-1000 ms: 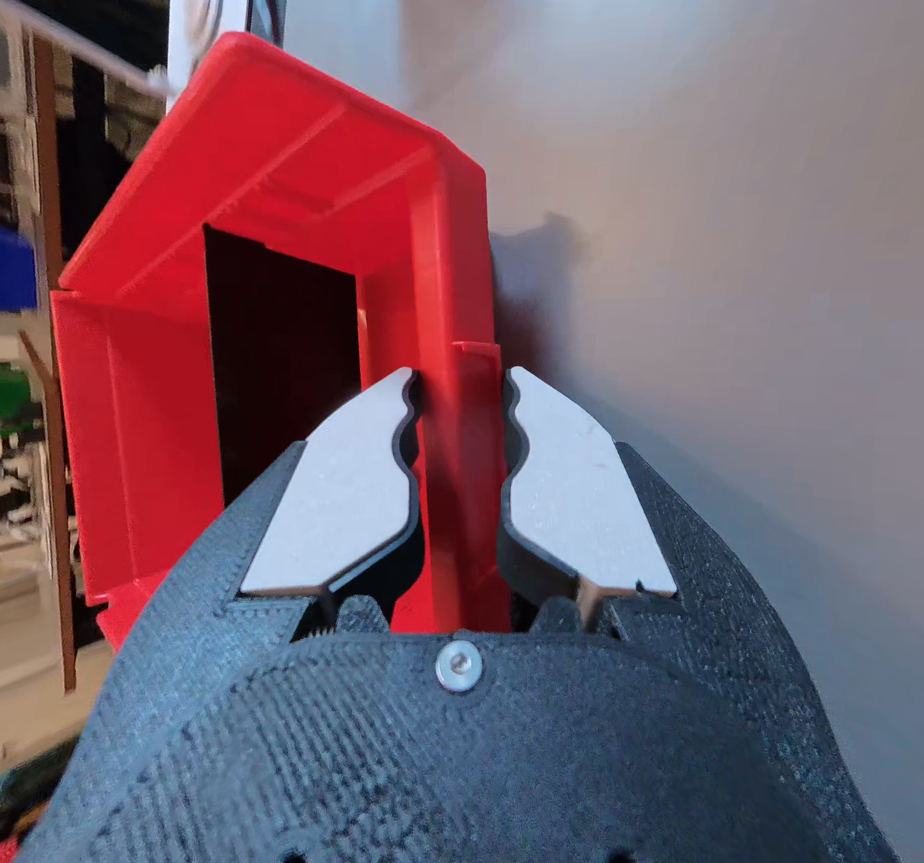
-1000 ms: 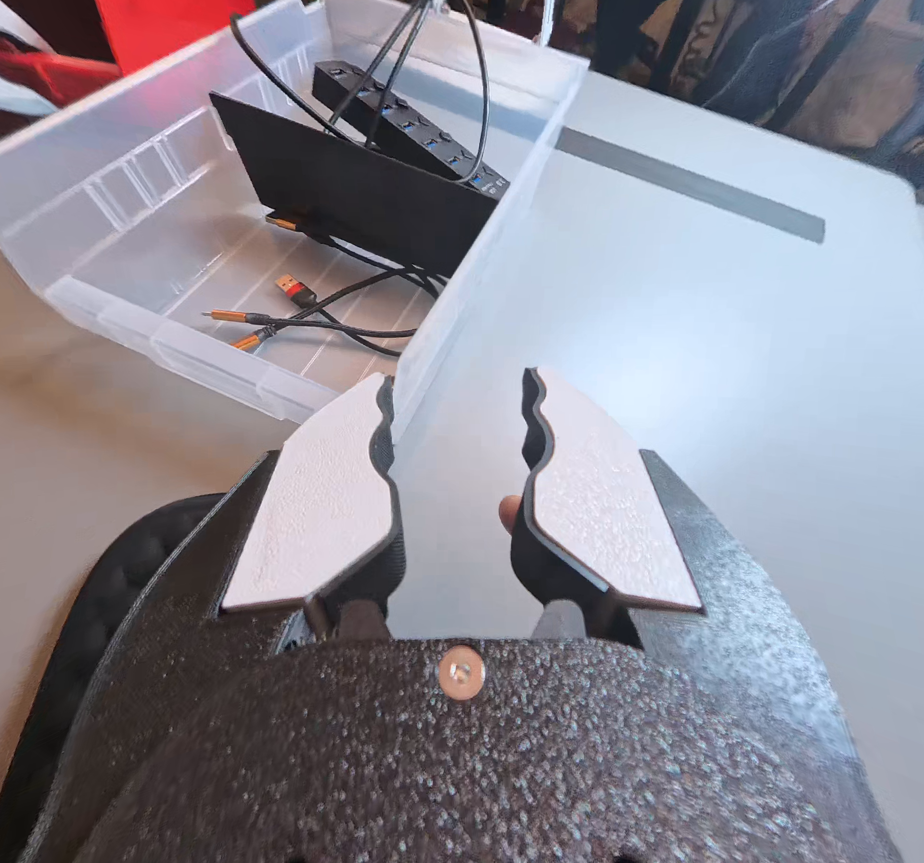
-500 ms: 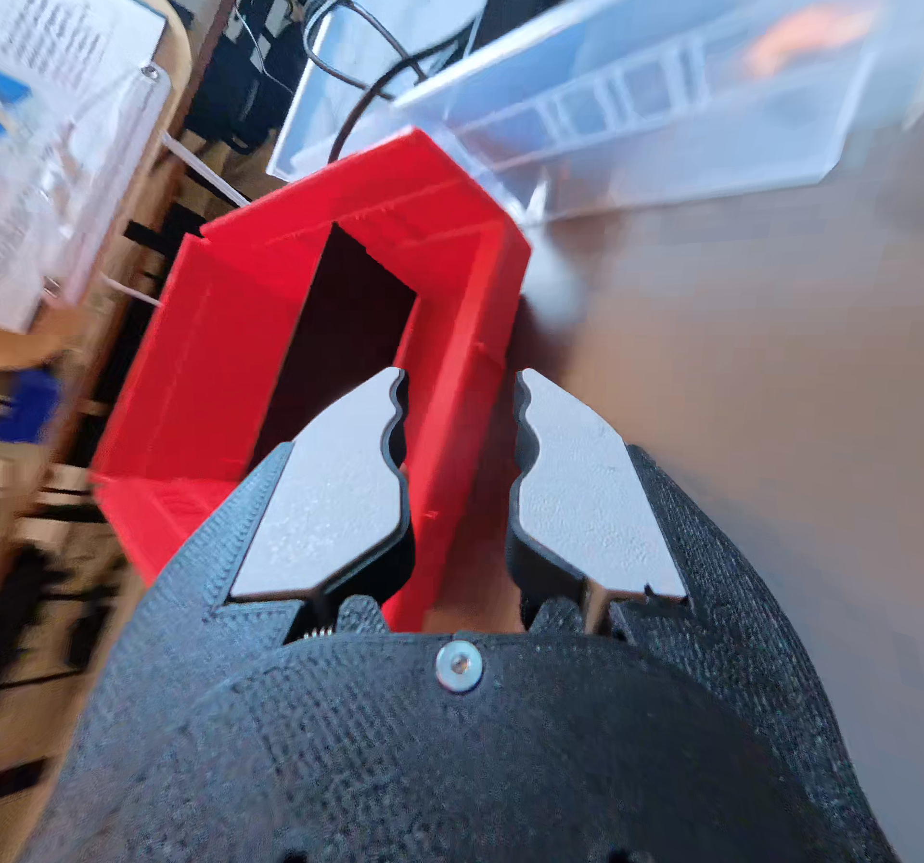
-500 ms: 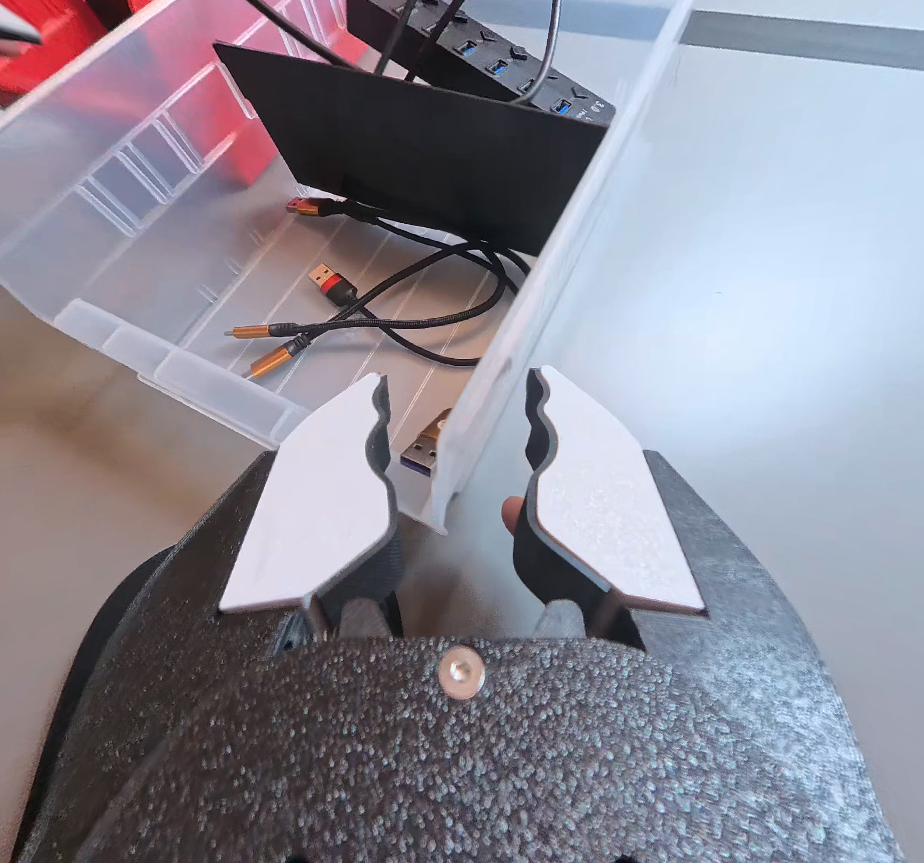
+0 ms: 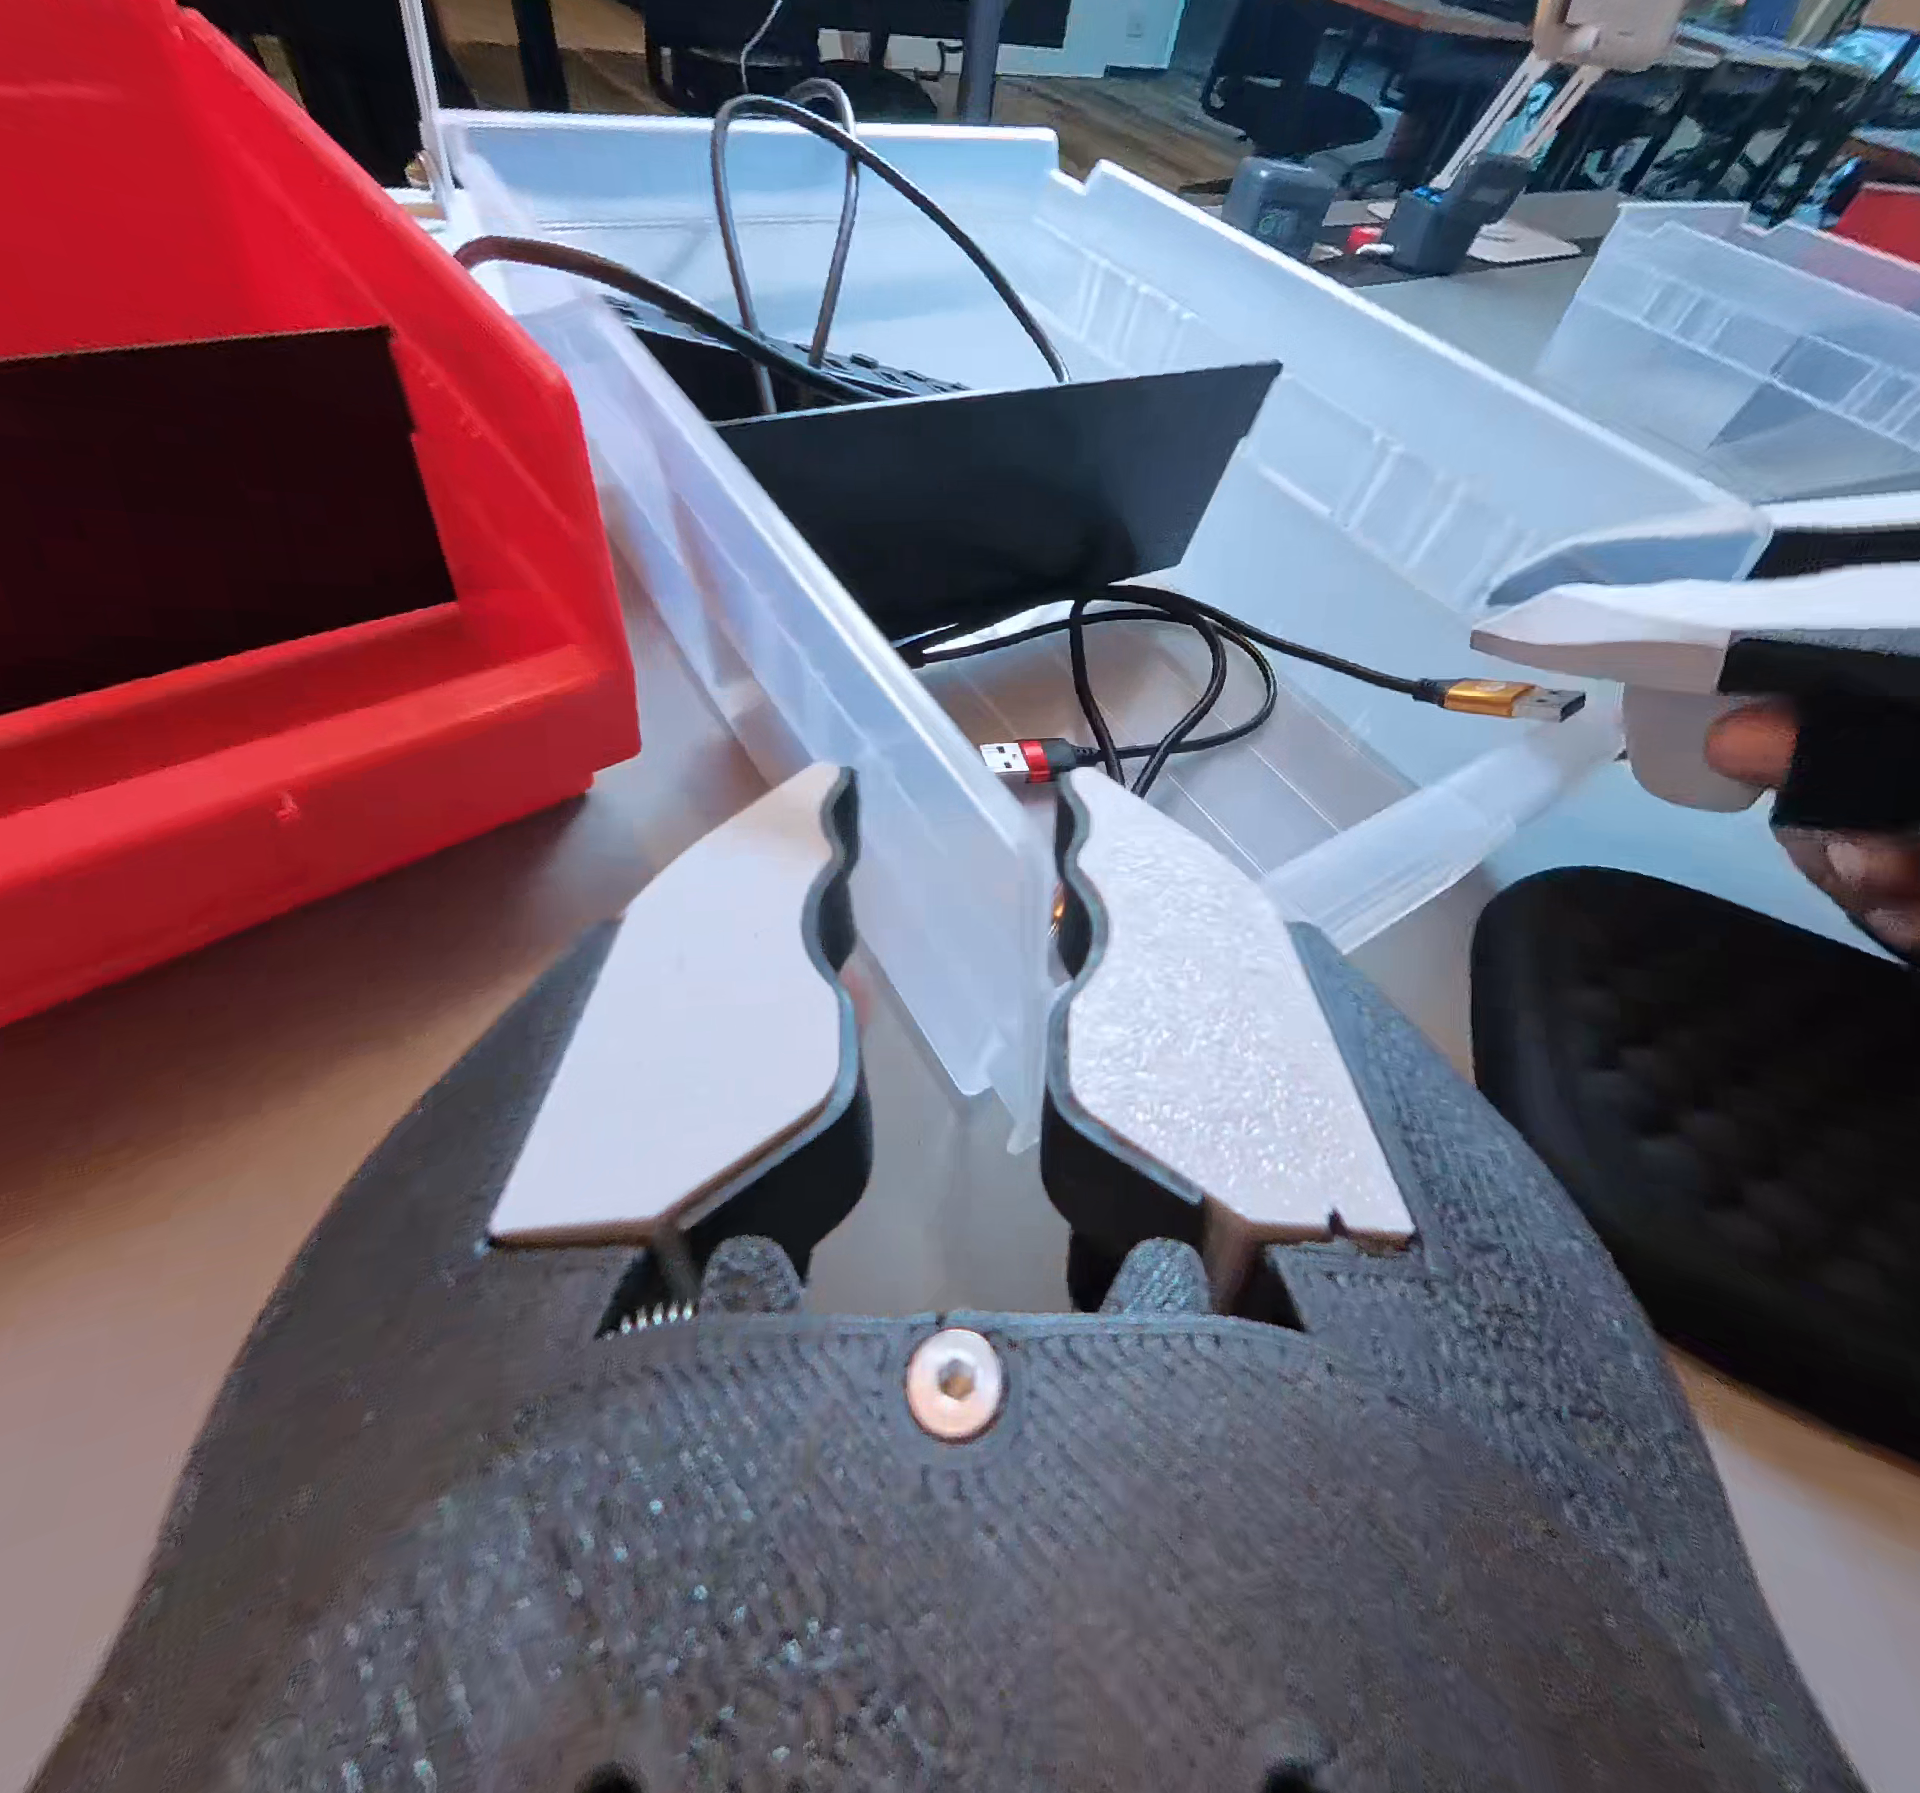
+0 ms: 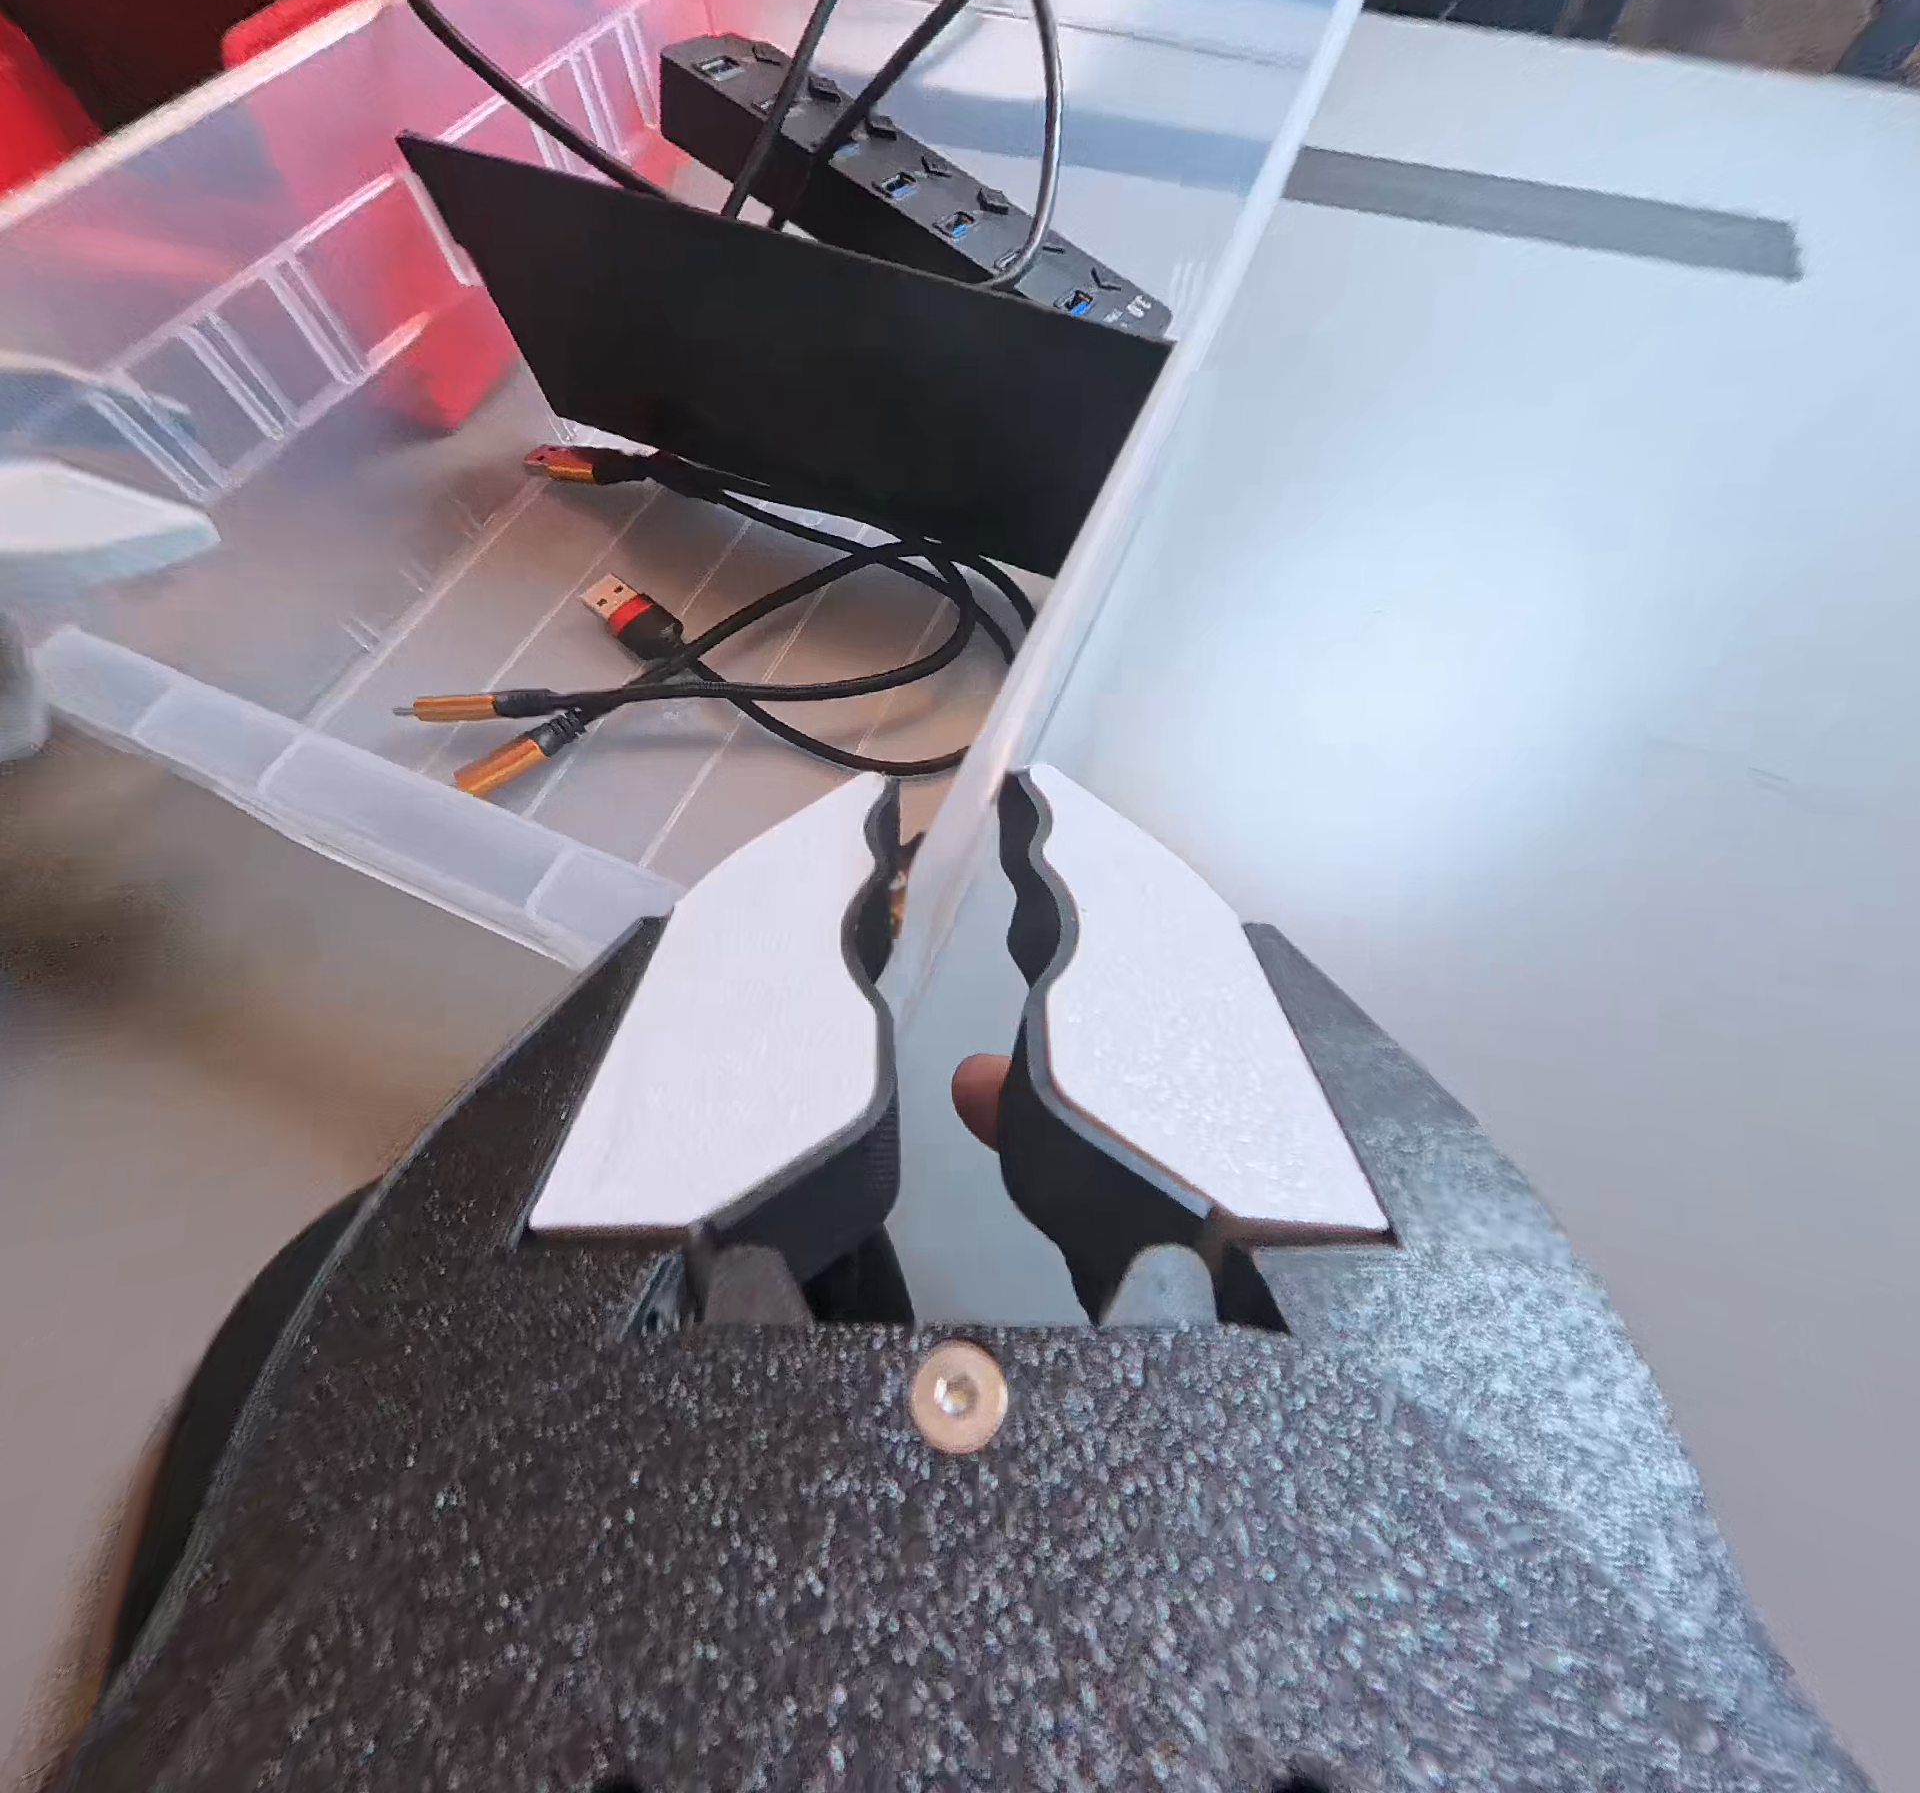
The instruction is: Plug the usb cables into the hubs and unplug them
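Note:
A clear plastic bin (image 5: 1351, 455) holds a black USB hub (image 6: 914, 174) with blue ports behind a black divider (image 6: 810, 393). Loose black cables lie in the front part, with a red-collared plug (image 6: 629, 605) and gold plugs (image 6: 457, 707). My left gripper (image 5: 951, 808) is open and straddles the bin's left wall (image 5: 790, 600). My right gripper (image 6: 951, 787) is closed on the bin's right wall (image 6: 1174, 393) near the front corner. It also shows in the left wrist view (image 5: 1538, 600). The red-collared plug (image 5: 1023, 759) lies just past my left fingertips.
A red bin (image 5: 260, 704) with a black insert stands against the clear bin's left side. A black textured pad (image 5: 1714, 1120) lies on the table in front of the clear bin. A second clear bin (image 5: 1714, 341) stands back right. A grey tape strip (image 6: 1538, 216) crosses the table.
My left gripper let go of the red bin's wall and swung right onto the clear bin's left wall. My right gripper's jaws narrowed onto the right wall.

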### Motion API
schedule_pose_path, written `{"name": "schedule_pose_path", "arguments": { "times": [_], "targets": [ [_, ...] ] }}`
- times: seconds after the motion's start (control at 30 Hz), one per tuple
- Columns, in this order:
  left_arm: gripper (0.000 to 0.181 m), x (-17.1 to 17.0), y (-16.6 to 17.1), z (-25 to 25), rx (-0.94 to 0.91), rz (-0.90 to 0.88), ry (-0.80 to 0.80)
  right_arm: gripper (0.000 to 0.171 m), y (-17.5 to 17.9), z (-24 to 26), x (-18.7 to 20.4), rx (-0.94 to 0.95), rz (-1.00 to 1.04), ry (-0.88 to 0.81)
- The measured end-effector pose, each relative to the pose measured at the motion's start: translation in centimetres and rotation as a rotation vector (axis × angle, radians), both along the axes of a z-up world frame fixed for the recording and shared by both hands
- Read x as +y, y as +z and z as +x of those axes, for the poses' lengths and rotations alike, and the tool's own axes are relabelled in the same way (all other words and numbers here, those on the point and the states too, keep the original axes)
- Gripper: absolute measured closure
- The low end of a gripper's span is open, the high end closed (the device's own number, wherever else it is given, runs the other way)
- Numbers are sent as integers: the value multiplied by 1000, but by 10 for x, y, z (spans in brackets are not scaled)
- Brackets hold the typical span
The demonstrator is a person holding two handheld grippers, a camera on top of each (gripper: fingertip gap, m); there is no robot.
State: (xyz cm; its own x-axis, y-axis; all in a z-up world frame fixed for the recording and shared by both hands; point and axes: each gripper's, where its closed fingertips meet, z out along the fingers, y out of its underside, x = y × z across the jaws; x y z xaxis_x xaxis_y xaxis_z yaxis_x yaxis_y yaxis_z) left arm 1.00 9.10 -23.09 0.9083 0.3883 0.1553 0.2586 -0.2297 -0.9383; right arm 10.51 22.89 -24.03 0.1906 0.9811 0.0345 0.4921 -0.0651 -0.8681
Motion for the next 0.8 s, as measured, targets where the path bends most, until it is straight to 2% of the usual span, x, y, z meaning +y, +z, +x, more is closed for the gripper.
{"name": "schedule_pose_path", "arguments": {
  "times": [0.2,0.4,0.6,0.7,0.8],
  "targets": [
    [158,-10,23,9,83,0,-56,155,19,31,-21,58,179,-53],
    [162,-45,106,21,182,152,-54,157,93,46,-54,198,291,-16],
    [164,-131,191,1,370,235,89,156,167,5,-124,390,363,131],
    [165,-186,209,-22,410,229,194,155,184,-33,-169,447,351,248],
    [164,-241,208,-44,417,222,273,155,181,-73,-216,458,335,368]
  ]
}}
